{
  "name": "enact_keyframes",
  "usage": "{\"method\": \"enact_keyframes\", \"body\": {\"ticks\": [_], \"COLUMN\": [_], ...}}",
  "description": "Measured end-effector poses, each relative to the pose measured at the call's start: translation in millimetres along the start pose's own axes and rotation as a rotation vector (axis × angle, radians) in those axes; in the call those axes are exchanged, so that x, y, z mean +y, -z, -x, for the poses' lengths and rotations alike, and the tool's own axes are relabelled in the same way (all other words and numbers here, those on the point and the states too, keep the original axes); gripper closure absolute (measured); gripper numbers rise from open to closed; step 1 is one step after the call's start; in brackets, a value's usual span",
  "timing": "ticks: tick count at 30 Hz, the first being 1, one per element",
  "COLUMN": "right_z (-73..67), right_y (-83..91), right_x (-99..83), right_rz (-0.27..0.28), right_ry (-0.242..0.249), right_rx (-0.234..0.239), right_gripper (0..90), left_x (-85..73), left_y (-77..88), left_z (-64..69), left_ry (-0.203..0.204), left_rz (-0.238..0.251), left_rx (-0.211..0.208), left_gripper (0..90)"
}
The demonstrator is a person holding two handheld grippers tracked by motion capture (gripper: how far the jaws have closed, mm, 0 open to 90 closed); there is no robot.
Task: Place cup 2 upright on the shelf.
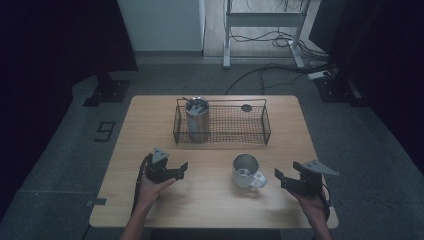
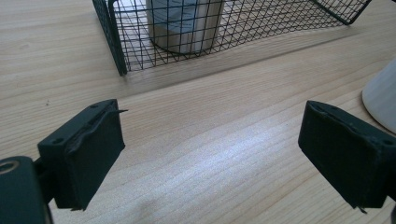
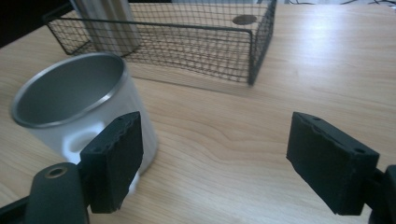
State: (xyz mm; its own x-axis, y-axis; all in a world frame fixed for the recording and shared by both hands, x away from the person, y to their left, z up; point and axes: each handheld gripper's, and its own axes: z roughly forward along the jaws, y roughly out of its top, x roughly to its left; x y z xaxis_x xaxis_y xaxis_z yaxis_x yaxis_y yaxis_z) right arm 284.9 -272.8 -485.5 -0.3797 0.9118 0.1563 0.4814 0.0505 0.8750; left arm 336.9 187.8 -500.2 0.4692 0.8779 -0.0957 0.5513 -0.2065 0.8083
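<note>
- The right claw (image 3: pixel 215 158) is hovering with its jaws spread wide and nothing between them. Its left jaw is sitting just beside the wall of the metal mug (image 3: pixel 79 112). If it swings sideways from here, that jaw is likely knocking the mug over or skidding it across the surface (image 1: pixel 210 200).
- The mug is standing upright on the surface near its front edge, just left of the right claw (image 1: pixel 287 170), with its handle turning toward that claw. If the claw is closing on the round wall rather than on the rim or handle, the smooth metal is probably slipping out.
- The left claw (image 1: pixel 172 162) is also spread and empty and is resting low over bare wood. It is offering the mug no support, so a push from the right is sending the mug toward it.
- Farther back, the wire basket (image 1: pixel 235 131) is already holding a tall steel tumbler (image 1: pixel 197 120) at its left end. A mug carried in too low is catching the rim wire, and one set down too far left is clashing with the tumbler.
</note>
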Motion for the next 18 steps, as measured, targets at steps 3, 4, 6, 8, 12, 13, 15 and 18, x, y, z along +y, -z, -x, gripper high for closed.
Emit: {"method": "enact_keyframes", "body": {"ticks": [3, 4, 6, 8, 12, 13, 15, 18], "right_z": [-9.0, -9.0, -14.4, -20.7, -33.0, -35.9, -41.2, -47.6], "right_y": [-0.9, -0.9, -2.2, -3.1, -9.4, -11.9, -15.6, -18.8], "right_x": [8.5, 8.5, 14.8, 20.1, 26.8, 27.9, 29.3, 31.9], "right_rz": [0.022, 0.022, 0.027, 0.029, 0.024, 0.023, 0.026, 0.030], "right_ry": [0.018, 0.018, 0.026, 0.038, 0.059, 0.063, 0.065, 0.068], "right_rx": [0.018, 0.018, 0.039, 0.054, 0.086, 0.092, 0.106, 0.126], "right_gripper": [18.3, 18.3, 18.1, 17.8, 16.7, 16.5, 16.4, 16.3], "left_x": [-0.3, -0.3, -0.5, -0.2, 0.4, 0.3, -0.1, -1.5], "left_y": [0.5, 0.5, 0.8, 1.4, 2.9, 3.5, 4.2, 3.8], "left_z": [0.1, 0.1, -0.7, -2.2, -4.8, -5.2, -5.4, -3.5], "left_ry": [-0.010, -0.010, -0.006, -0.001, 0.008, 0.010, 0.014, 0.002], "left_rz": [0.005, 0.005, 0.005, 0.007, 0.011, 0.012, 0.017, 0.010], "left_rx": [-0.007, -0.007, -0.010, -0.011, -0.010, -0.010, -0.015, -0.026], "left_gripper": [6.7, 6.7, 6.7, 6.7, 6.8, 6.9, 6.9, 6.9]}}
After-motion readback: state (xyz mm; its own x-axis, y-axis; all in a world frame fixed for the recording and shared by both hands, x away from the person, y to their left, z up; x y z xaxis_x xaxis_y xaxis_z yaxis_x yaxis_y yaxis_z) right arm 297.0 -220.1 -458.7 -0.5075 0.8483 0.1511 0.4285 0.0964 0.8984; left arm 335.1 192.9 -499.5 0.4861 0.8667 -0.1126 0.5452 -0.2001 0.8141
